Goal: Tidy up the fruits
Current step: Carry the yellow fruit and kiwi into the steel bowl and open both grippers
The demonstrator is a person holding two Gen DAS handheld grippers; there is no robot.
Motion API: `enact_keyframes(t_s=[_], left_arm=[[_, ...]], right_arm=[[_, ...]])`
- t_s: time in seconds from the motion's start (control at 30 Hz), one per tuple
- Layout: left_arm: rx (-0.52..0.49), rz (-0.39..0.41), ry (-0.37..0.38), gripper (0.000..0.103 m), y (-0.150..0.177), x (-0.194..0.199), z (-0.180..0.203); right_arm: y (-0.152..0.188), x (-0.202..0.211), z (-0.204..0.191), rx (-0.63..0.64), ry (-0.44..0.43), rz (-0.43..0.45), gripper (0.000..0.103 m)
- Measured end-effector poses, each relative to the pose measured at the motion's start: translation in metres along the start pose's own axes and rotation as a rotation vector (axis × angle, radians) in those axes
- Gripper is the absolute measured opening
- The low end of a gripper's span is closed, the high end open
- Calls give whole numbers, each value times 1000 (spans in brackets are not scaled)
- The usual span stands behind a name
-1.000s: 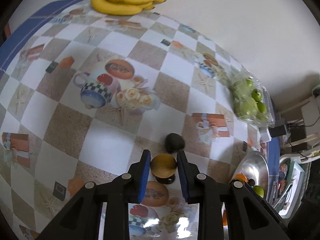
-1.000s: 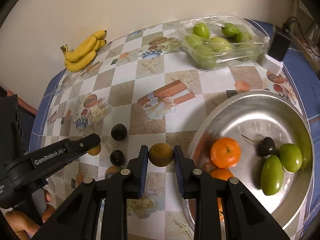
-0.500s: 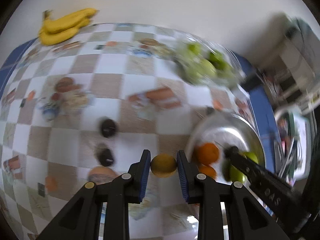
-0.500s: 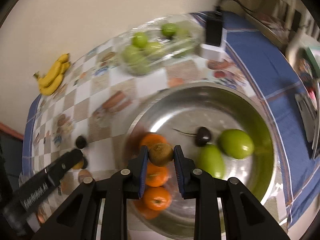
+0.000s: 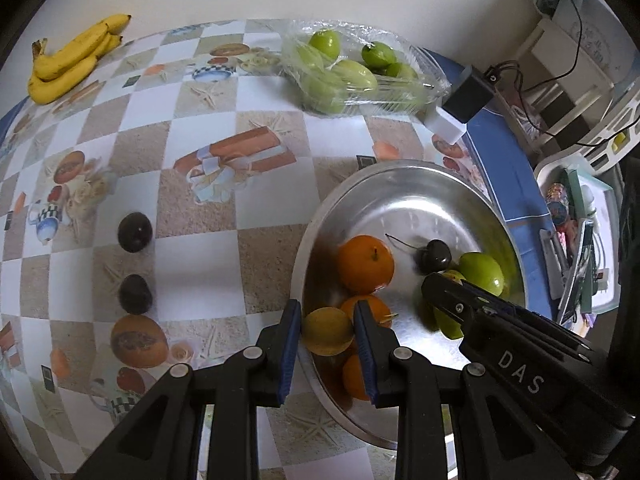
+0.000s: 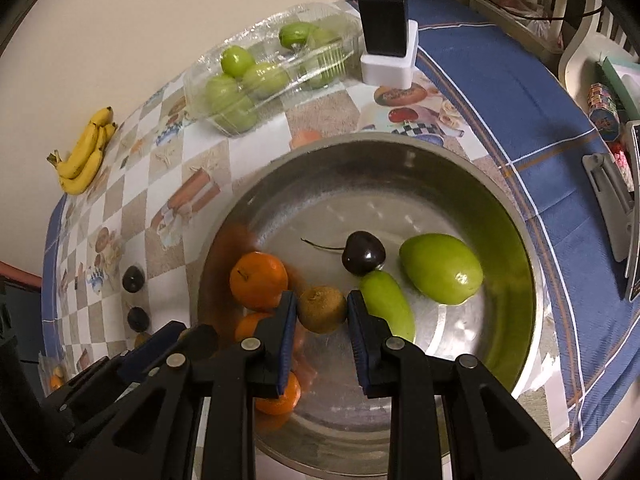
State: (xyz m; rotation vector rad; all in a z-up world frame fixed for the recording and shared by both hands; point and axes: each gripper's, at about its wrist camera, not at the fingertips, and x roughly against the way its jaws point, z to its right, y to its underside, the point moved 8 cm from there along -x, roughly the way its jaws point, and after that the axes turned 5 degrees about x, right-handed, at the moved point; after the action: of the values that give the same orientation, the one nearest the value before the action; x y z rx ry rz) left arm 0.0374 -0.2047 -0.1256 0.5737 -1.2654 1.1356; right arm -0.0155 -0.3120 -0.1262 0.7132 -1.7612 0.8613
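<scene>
My left gripper [image 5: 328, 332] is shut on a yellow-brown round fruit [image 5: 327, 330] and holds it over the near left rim of the steel bowl [image 5: 400, 172]. My right gripper [image 6: 322, 310] is shut on a brown kiwi [image 6: 322, 308] over the inside of the bowl [image 6: 400, 160]. The bowl holds oranges [image 6: 258, 280], a dark cherry [image 6: 362, 252] and two green fruits [image 6: 440, 268]. The right gripper also shows in the left wrist view [image 5: 444, 292].
Two dark fruits [image 5: 135, 232] [image 5: 135, 294] lie on the checked tablecloth left of the bowl. A banana bunch [image 5: 72, 60] lies at the far left. A plastic box of green fruits [image 5: 352, 68] and a black charger [image 5: 466, 96] stand behind the bowl.
Both grippers have carried their fruits from the tablecloth to the right. The left one now hangs over the bowl's rim, the right one over its inside.
</scene>
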Motion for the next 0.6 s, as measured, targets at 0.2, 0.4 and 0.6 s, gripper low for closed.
enact_keyframes(t_s=[0.2,0.4,0.6], left_arm=[[25,-14,26,30,1,-1,-1],[33,-21,44,31,0,1,0],[41,-13,69,31,-2,7,0]], right_arm=[[0,-1,0,-3,0,-1,27],[-1,0,0,-10,-3,-1,28],[-5,6,-3,-8,-17,20,28]])
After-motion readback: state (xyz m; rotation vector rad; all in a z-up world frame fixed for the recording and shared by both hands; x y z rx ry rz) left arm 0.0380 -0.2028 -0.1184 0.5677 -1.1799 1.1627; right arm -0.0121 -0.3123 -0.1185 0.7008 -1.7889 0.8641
